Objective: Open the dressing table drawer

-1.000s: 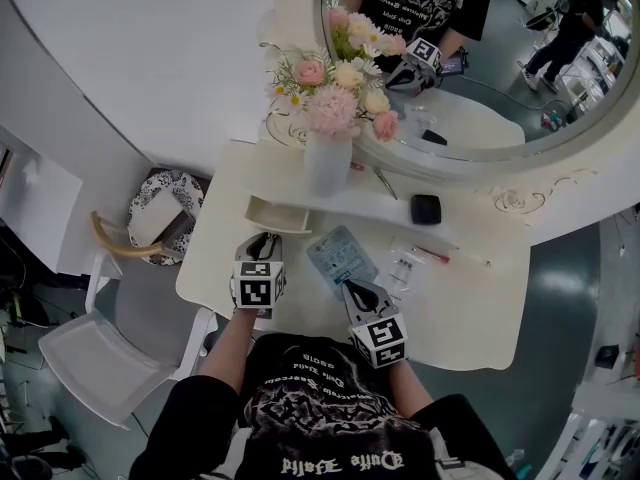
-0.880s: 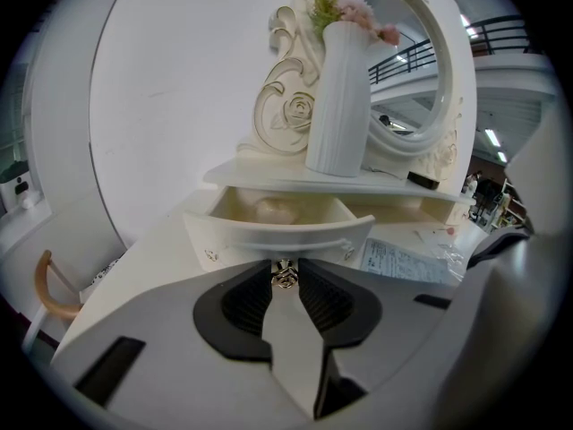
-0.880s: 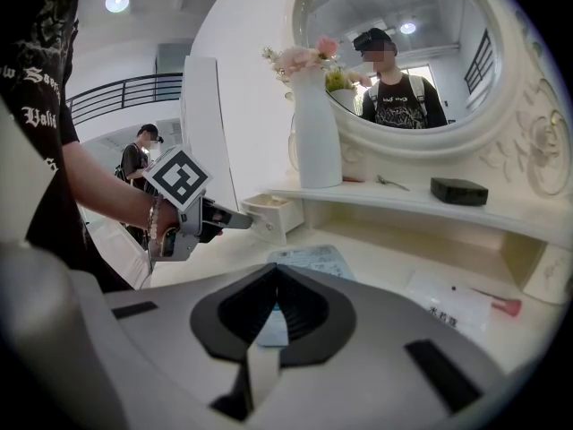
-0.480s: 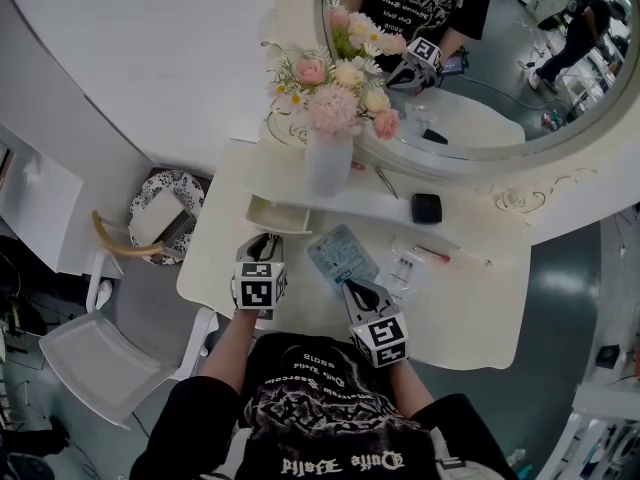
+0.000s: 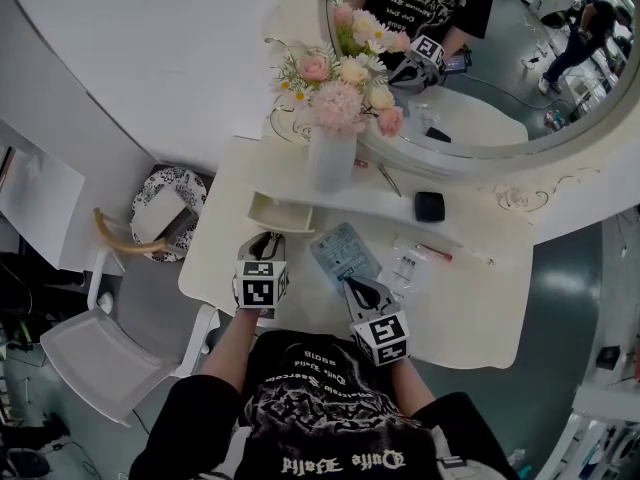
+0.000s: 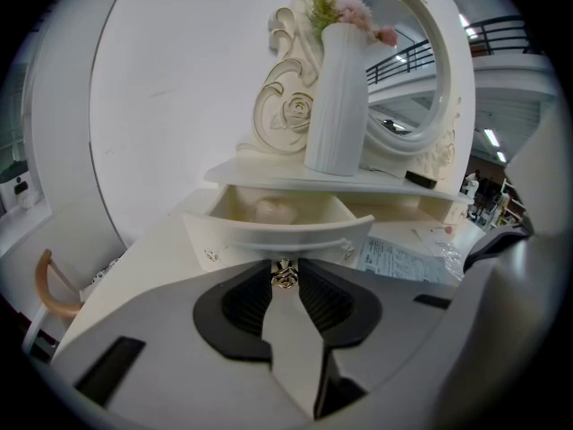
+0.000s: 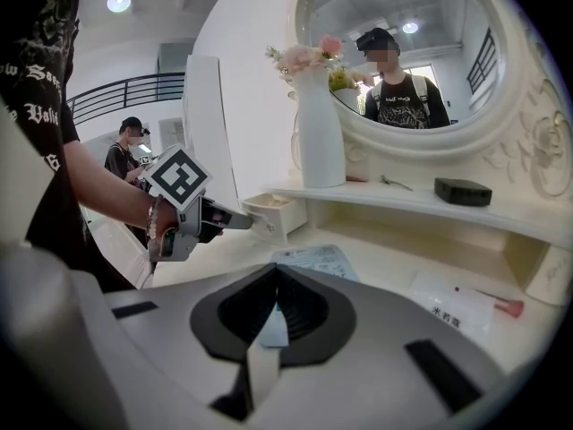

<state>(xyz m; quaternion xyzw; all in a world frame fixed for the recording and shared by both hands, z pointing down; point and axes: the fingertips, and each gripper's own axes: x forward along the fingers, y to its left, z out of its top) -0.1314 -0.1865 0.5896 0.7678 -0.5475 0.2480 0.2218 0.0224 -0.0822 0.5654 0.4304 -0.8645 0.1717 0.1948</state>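
Observation:
The white dressing table (image 5: 470,313) has a small drawer (image 5: 278,214) under its left shelf, standing pulled out; a pale rounded thing lies inside the drawer (image 6: 269,210). My left gripper (image 5: 267,241) reaches to the drawer front, and its jaws are shut on the small metal knob (image 6: 285,275). From the right gripper view the left gripper (image 7: 235,219) touches the drawer (image 7: 273,209) at its tip. My right gripper (image 5: 353,288) hovers over the tabletop beside a printed sheet (image 5: 343,251), jaws together (image 7: 271,314) with nothing between them.
A white vase of flowers (image 5: 333,158) stands on the shelf above the drawer. A black case (image 5: 429,206), a thin tool (image 5: 387,179), clear packets (image 5: 410,264) and a pink-tipped stick (image 5: 436,252) lie around. A round mirror (image 5: 480,58) rises behind. A chair (image 5: 100,348) stands at the left.

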